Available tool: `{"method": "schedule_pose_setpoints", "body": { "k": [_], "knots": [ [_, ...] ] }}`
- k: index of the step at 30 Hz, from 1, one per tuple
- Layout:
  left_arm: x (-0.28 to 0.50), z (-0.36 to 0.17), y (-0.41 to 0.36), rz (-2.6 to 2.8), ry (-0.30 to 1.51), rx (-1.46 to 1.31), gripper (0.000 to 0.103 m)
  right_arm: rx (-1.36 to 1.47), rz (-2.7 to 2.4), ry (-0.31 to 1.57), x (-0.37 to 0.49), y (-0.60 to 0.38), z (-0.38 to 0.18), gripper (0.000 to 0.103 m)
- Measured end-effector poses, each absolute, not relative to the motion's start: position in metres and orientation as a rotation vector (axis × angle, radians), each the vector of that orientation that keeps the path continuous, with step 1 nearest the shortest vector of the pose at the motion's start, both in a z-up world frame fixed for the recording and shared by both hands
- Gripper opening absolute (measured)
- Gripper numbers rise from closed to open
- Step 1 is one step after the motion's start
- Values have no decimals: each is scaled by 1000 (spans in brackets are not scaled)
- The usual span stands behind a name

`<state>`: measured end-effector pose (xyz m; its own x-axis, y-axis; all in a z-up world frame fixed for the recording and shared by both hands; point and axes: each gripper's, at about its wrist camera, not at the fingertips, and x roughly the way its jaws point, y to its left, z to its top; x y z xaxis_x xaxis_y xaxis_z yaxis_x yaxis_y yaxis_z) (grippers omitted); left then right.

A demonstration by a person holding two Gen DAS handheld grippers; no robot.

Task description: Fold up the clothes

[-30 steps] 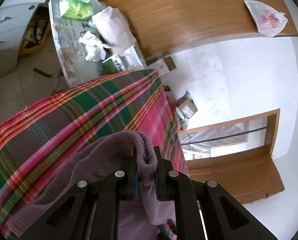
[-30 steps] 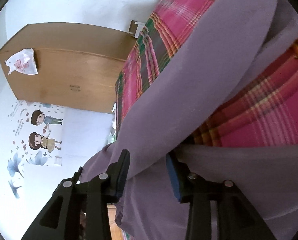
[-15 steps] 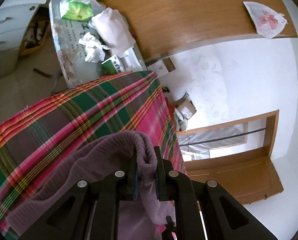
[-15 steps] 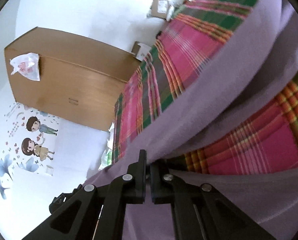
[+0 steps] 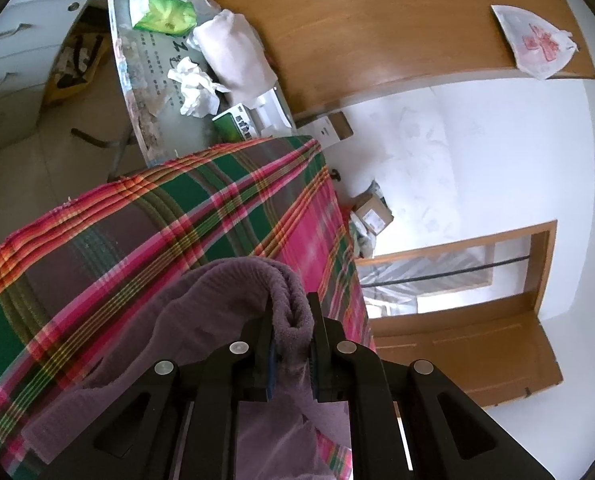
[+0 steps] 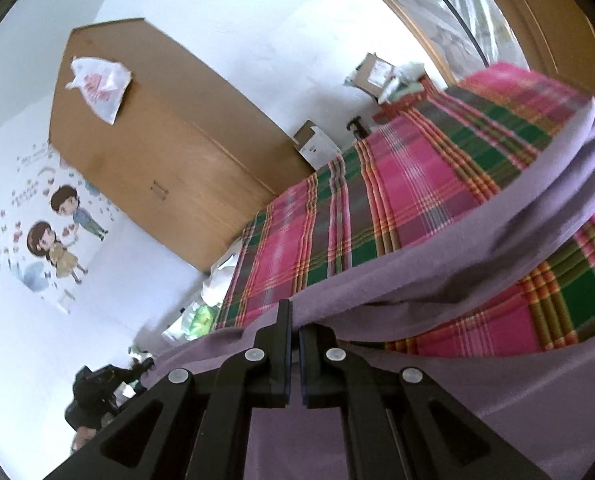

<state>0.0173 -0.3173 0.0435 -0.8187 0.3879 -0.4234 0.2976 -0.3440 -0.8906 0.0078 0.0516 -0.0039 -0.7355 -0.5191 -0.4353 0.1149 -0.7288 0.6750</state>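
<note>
1. Left gripper [image 5: 291, 322] fingers [image 5: 262, 330] closed narrow on a thick rolled edge of the purple garment [image 5: 225, 304], the fold bulging up between the pads and spilling toward 7 o'clock.
2. Right gripper [image 6: 295, 328] fingers [image 6: 283, 332] pressed almost together, only a thin slit showing; pinched on a thin edge of the purple garment [image 6: 437, 264] at their tips.
3. Garment spread over the plaid bedspread [image 5: 145, 232], pink, green and grey; in the right wrist view stretched in a taut band from the fingertips out to 2 o'clock, with more purple cloth draped below the gripper from 4 to 6 o'clock.
4. Bedspread [image 6: 377, 184] visible above and below that band.
5. Wooden wardrobe [image 5: 377, 28] at 12 to 1 o'clock in the left wrist view, with a white plastic bag [image 5: 537, 44] hung on it.
6. Cluttered side table [image 5: 157, 92] at 11 o'clock, carrying a green packet [image 5: 165, 12], crumpled paper [image 5: 195, 88] and a rolled pale cloth [image 5: 237, 56].
7. Open wooden door [image 5: 469, 344] at 4 o'clock.
8. Cartoon wall sticker [image 6: 57, 236] of two children at 9 o'clock in the right wrist view.
</note>
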Motion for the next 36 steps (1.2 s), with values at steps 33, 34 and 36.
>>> {"method": "schedule_pose_setpoints", "body": {
  "k": [33, 34, 36],
  "knots": [
    [117, -8, -323, 2283, -1749, -1028, 12, 995, -2539, -683, 140, 35, -30, 3],
    [119, -12, -323, 2280, -1752, -1039, 12, 1009, -2539, -685, 141, 34, -33, 3],
    [122, -19, -324, 2276, -1759, -1063, 12, 1035, -2532, -688, 143, 34, -39, 3]
  ]
}}
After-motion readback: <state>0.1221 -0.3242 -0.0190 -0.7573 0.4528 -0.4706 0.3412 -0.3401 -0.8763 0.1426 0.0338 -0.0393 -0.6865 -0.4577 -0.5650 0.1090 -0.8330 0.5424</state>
